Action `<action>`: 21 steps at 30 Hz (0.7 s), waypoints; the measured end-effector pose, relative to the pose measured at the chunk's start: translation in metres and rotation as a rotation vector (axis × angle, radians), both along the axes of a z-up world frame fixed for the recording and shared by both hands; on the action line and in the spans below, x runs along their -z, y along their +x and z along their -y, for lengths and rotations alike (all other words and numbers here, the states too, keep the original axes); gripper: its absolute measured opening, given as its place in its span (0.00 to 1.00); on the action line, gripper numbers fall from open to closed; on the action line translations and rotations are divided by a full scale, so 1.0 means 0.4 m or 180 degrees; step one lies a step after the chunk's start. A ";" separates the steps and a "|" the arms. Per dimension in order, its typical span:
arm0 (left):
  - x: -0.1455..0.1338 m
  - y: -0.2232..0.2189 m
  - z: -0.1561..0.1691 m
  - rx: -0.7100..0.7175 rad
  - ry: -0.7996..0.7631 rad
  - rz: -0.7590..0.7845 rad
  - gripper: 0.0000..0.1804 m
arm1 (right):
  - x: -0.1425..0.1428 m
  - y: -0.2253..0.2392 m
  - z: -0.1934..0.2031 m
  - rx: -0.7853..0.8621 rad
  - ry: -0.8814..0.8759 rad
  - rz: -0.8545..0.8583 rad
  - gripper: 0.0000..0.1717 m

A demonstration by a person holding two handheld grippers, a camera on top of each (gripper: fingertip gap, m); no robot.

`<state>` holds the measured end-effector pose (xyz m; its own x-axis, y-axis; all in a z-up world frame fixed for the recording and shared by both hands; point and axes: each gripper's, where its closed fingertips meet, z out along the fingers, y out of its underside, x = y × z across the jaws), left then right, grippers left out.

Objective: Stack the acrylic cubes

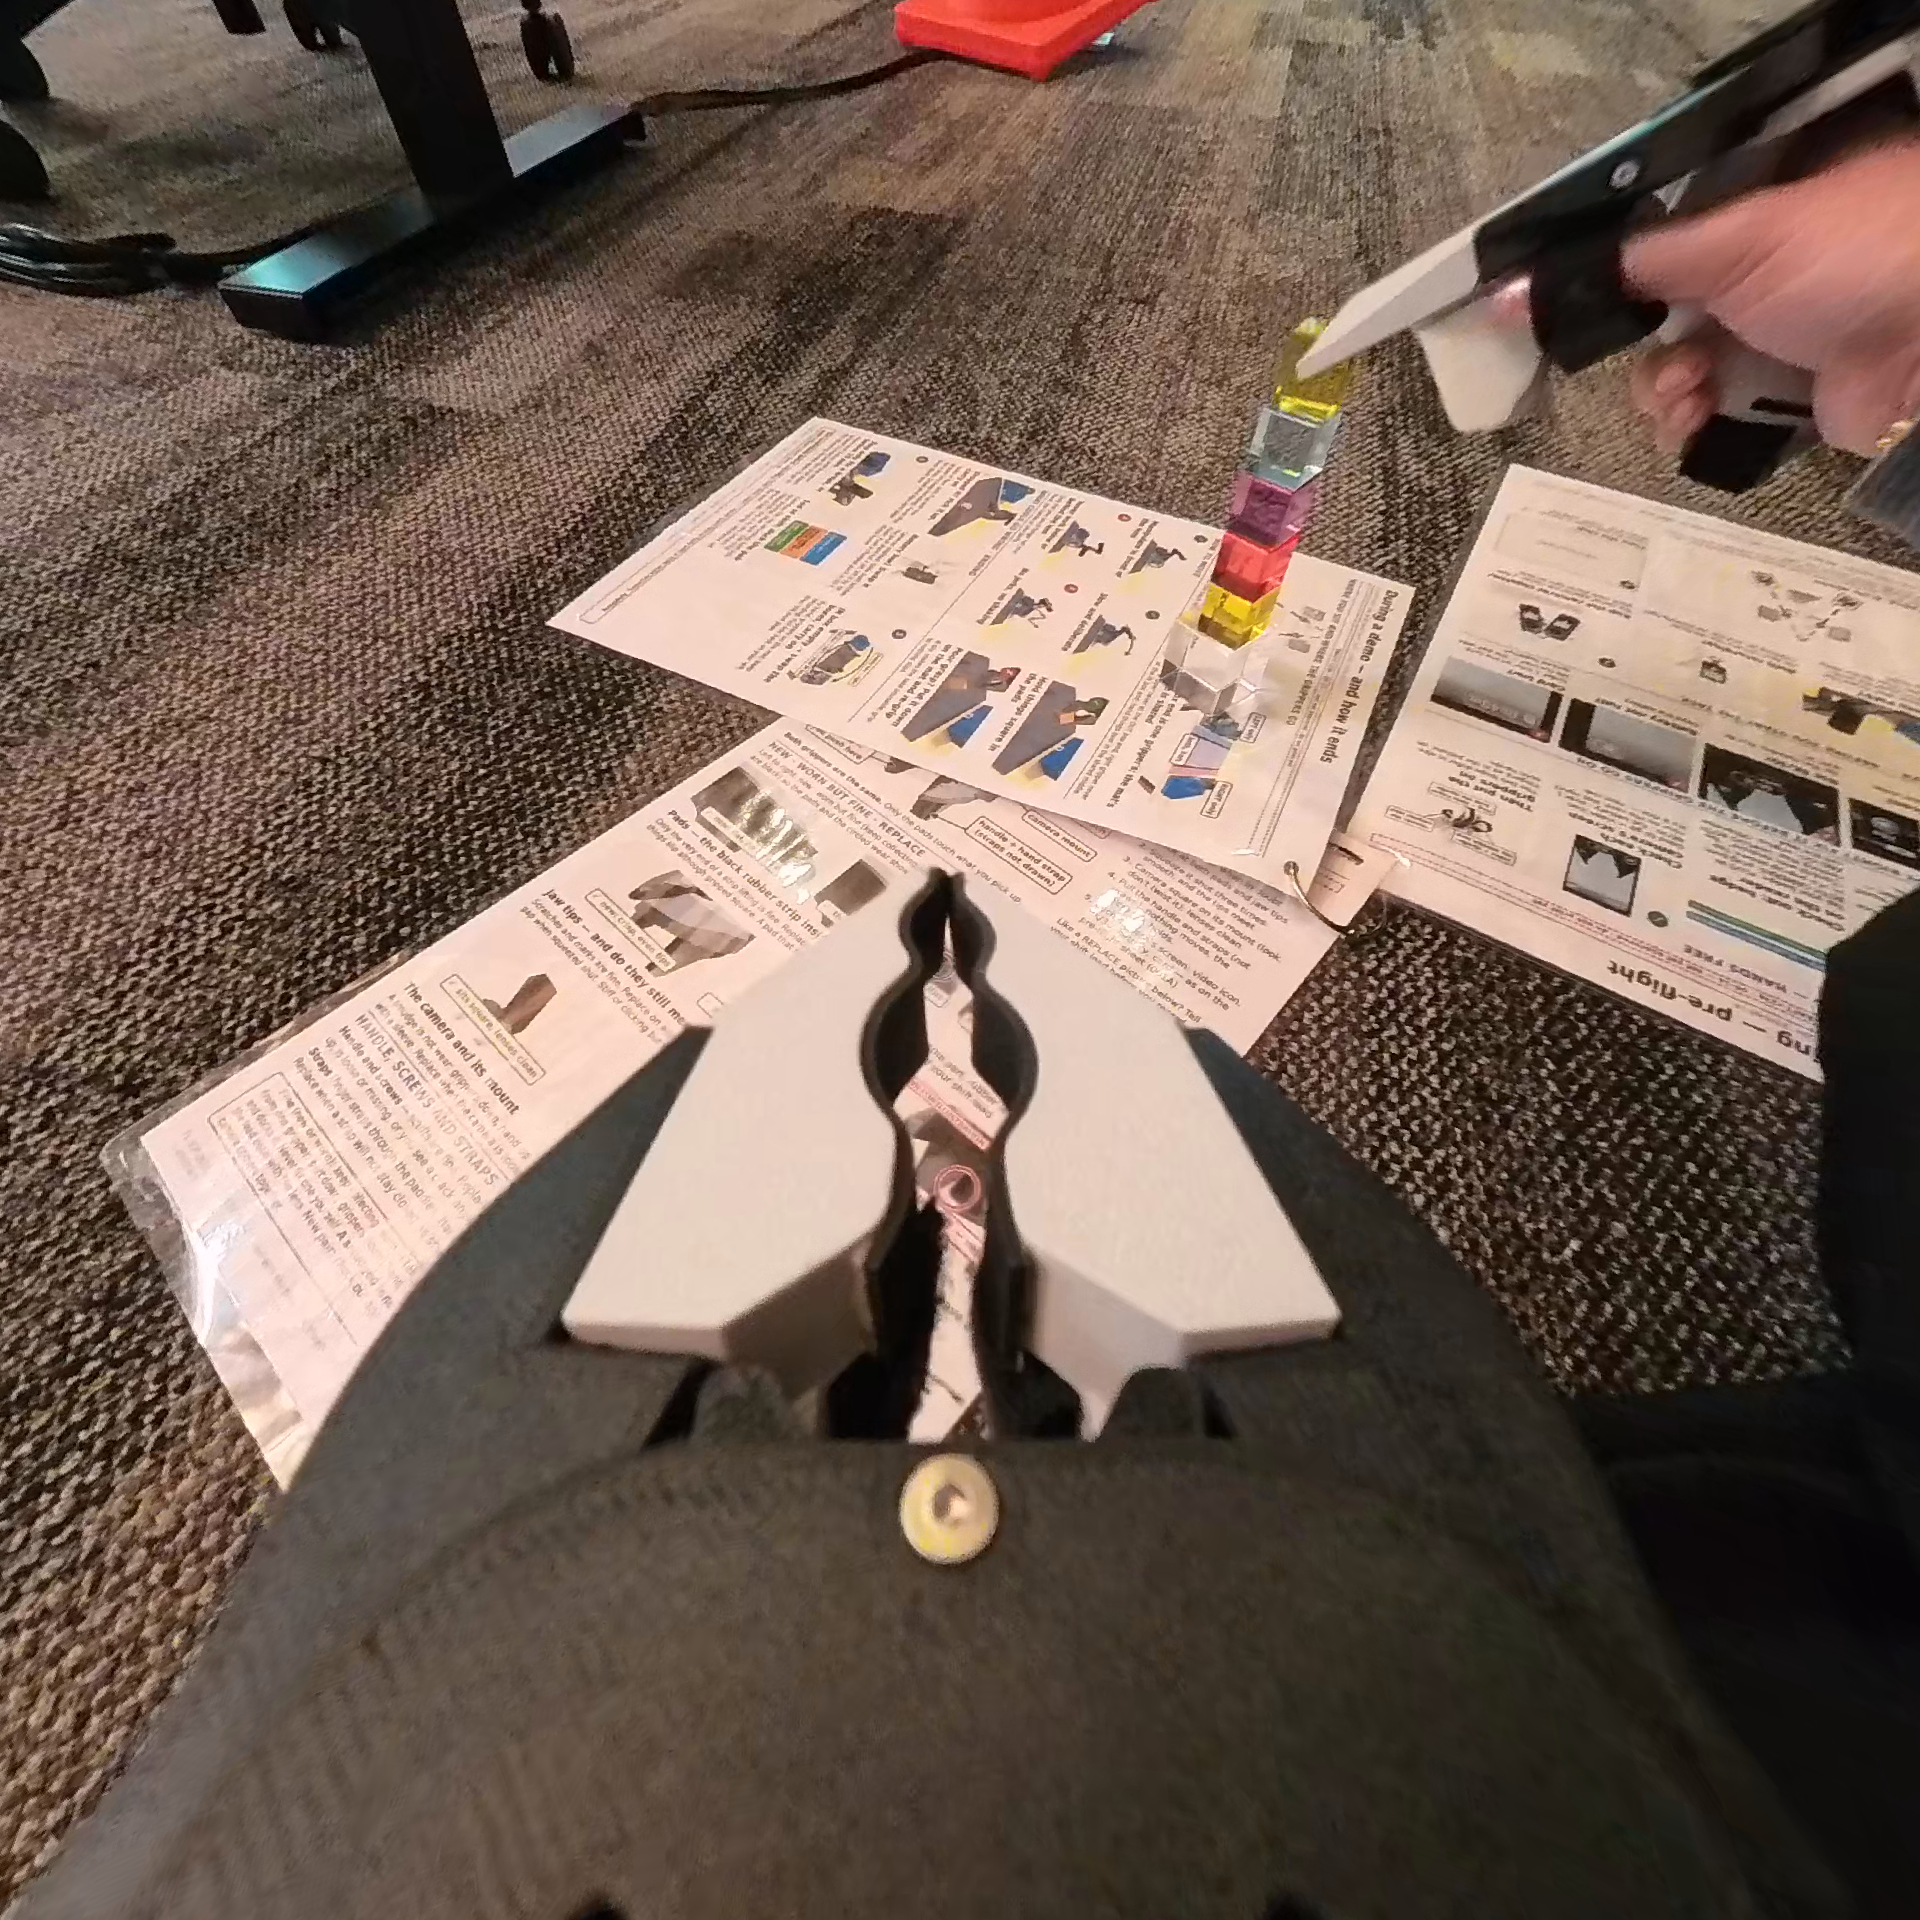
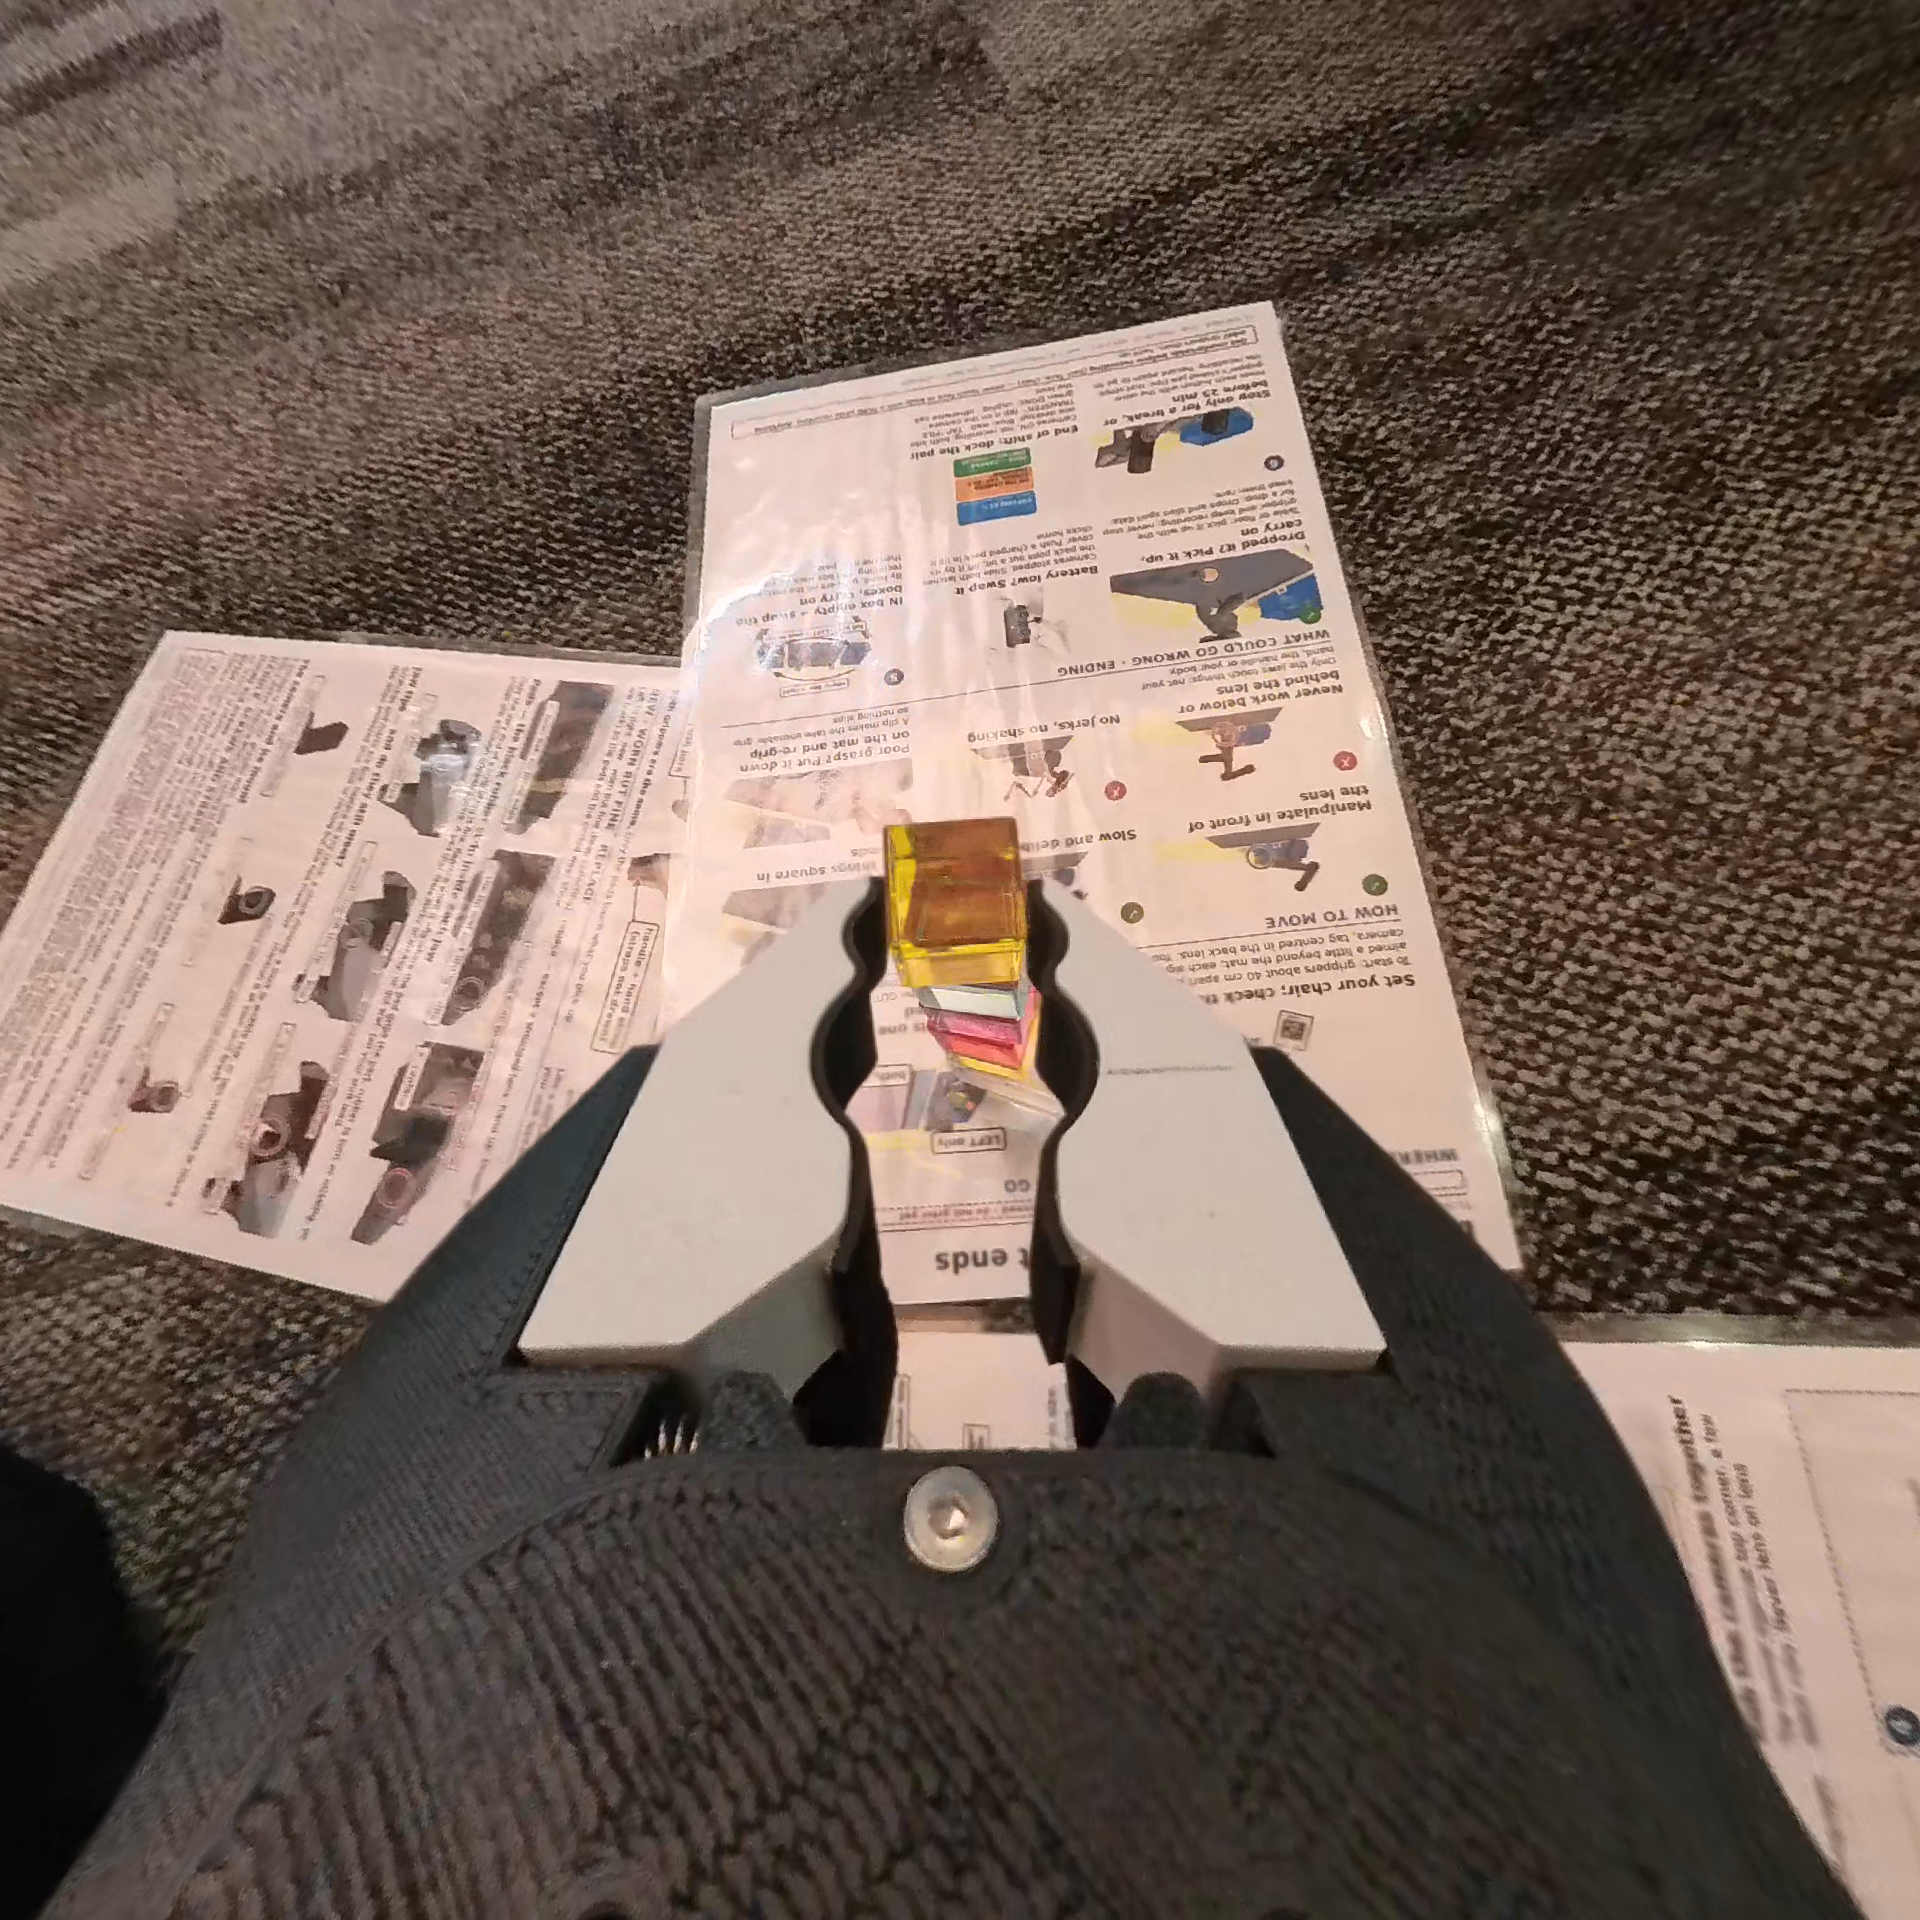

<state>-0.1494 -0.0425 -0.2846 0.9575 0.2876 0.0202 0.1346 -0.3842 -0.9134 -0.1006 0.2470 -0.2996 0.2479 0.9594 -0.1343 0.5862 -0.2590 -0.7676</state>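
Between the grey fingers of the right claw [image 2: 956,909] sits a translucent yellow cube [image 2: 954,902], the top piece of a tower of cubes [image 1: 1273,520]. Both black pads press its sides, so the claw pinches it. Beneath the yellow cube the tower runs down through a pale blue cube [image 1: 1291,436], a purple cube [image 1: 1273,509], a red cube [image 1: 1252,566], a second yellow cube [image 1: 1233,611] and a clear cube [image 1: 1218,665] at the base. The yellow top cube rests on the pale blue one, and the tower leans slightly.

The tower stands on a laminated instruction sheet [image 2: 1143,623] lying on the speckled grey carpet [image 2: 416,364]. A person's hand [image 1: 1787,301] grips the right claw's handle, up and to the right of the tower in the left wrist view.

Nearer than the tower, the left claw [image 1: 945,894] hangs above a second laminated sheet [image 1: 499,1039], partly tucked under the tower's sheet; its fingertips are pressed together with nothing between them. A third sheet [image 1: 1662,707] lies to the right of the tower, joined by a metal ring [image 1: 1325,894]. Far beyond the tower stand black furniture legs [image 1: 436,135] and an orange object [image 1: 1008,31].
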 end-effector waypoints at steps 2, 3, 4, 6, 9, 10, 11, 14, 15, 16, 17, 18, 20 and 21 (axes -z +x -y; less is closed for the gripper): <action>0.001 0.001 0.000 0.0008 -0.0005 0.0019 0.00 | 0.001 0.001 0.000 0.0009 0.0091 0.0036 0.14; 0.001 0.001 0.000 0.0007 -0.0005 0.0022 0.00 | 0.001 0.001 0.001 0.0006 0.0124 0.0048 0.14; 0.001 0.001 0.000 0.0010 -0.0003 0.0028 0.00 | 0.002 0.000 0.002 0.0006 0.0160 0.0055 0.14; 0.002 0.002 0.000 0.0014 -0.0011 0.0037 0.00 | 0.000 0.002 0.001 0.0018 0.0262 0.0050 0.15; 0.002 0.004 0.001 0.0027 -0.0026 0.0053 0.00 | -0.027 0.029 -0.006 0.0110 0.0360 -0.0058 0.34; 0.001 0.004 0.002 0.0024 -0.0021 0.0057 0.00 | -0.041 0.047 -0.014 0.0179 0.0390 -0.0150 0.37; -0.001 0.004 0.003 0.0021 -0.0009 0.0063 0.00 | -0.052 0.068 -0.022 0.0254 0.0400 -0.0239 0.38; -0.002 0.001 0.003 0.0008 0.0010 0.0112 0.00 | -0.018 0.129 -0.044 0.0436 0.0227 -0.0301 0.25; -0.001 0.000 0.002 0.0004 0.0008 0.0131 0.00 | 0.015 0.142 -0.047 0.0483 0.0126 -0.0269 0.19; 0.000 -0.001 0.001 0.0002 0.0006 0.0145 0.00 | 0.052 0.151 -0.048 0.0527 0.0013 -0.0232 0.13; 0.001 -0.001 0.001 0.0002 0.0002 0.0154 0.00 | 0.092 0.155 -0.045 0.0566 -0.0121 -0.0185 0.09; 0.001 -0.001 0.002 0.0002 0.0002 0.0157 0.00 | 0.128 0.155 -0.036 0.0581 -0.0283 -0.0137 0.06; 0.000 -0.001 0.003 0.0001 0.0004 0.0154 0.00 | 0.167 0.139 -0.011 0.0521 -0.0543 -0.0159 0.00; -0.001 -0.001 0.004 0.0000 0.0008 0.0150 0.00 | 0.174 0.128 -0.001 0.0465 -0.0586 -0.0194 0.00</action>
